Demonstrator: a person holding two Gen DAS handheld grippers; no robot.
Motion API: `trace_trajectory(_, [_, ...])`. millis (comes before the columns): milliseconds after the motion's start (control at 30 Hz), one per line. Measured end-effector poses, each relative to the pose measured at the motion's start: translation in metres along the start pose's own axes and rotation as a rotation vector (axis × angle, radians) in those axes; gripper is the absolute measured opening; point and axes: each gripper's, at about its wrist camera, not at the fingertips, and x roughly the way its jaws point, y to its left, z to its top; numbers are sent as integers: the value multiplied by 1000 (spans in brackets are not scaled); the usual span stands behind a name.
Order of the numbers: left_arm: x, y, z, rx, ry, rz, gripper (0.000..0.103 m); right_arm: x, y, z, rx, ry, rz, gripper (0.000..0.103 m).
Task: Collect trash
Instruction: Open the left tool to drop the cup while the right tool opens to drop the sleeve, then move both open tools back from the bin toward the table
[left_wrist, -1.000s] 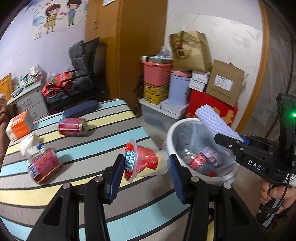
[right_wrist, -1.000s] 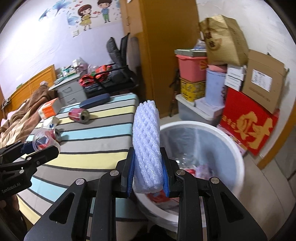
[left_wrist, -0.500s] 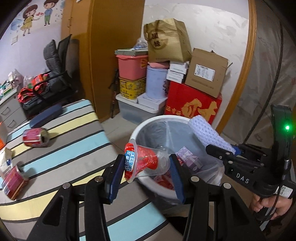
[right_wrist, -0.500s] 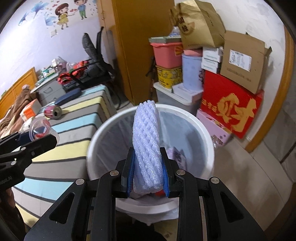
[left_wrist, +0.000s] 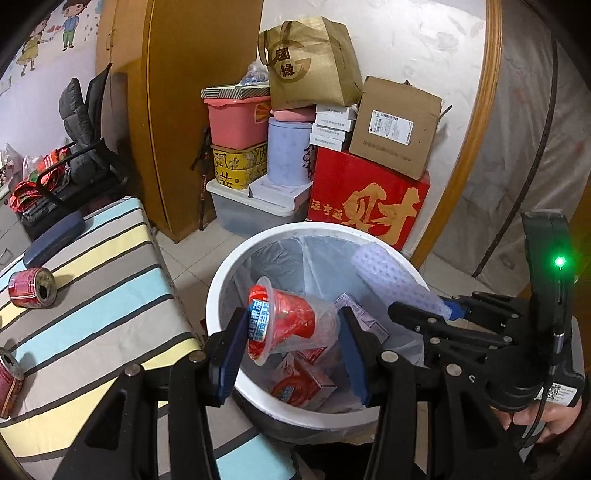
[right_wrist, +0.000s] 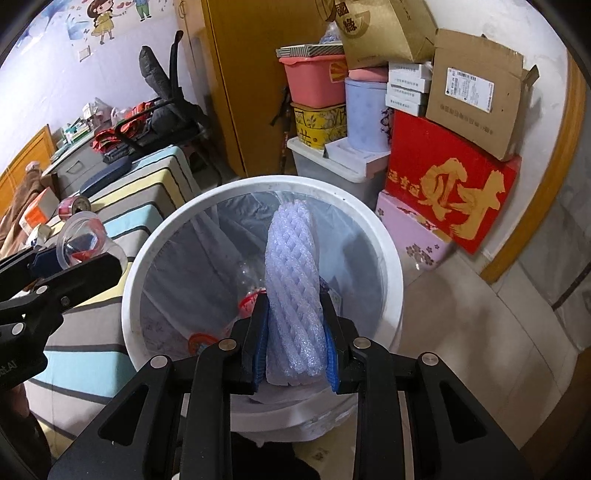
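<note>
Clear plastic cup (left_wrist: 291, 325) with red wrapper lies sideways, clamped in the left gripper (left_wrist: 293, 345) above the white round bin (left_wrist: 221, 280); beside it, the right gripper's (right_wrist: 295, 341) jaws are opening around white foam netting (right_wrist: 293, 280).

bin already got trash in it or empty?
Not empty. The lined white bin already holds cartons and a purple pack at the bottom; how full is unclear.

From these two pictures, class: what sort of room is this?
Probably a lived-in bedroom or spare room at home: a striped bedcover, stacked storage boxes, and a lined waste bin.
</note>
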Motion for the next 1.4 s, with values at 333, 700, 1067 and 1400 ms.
trace_trajectory(333, [2,0,3,-15,-5,1,69,-3,-7,1,28,-20,-21,63])
trace_trajectory(700, [-16,11,-6,-41,-18,3,69,-12,0,0,50,-50,-14,64])
trace_trajectory(1067, [-51,42,-20,-86,-66,50,69,-25,24,2,38,-97,15,64])
trace_trajectory(1400, [-82,76,-39,-137,-98,110,69,-31,60,1,1,-119,55,64])
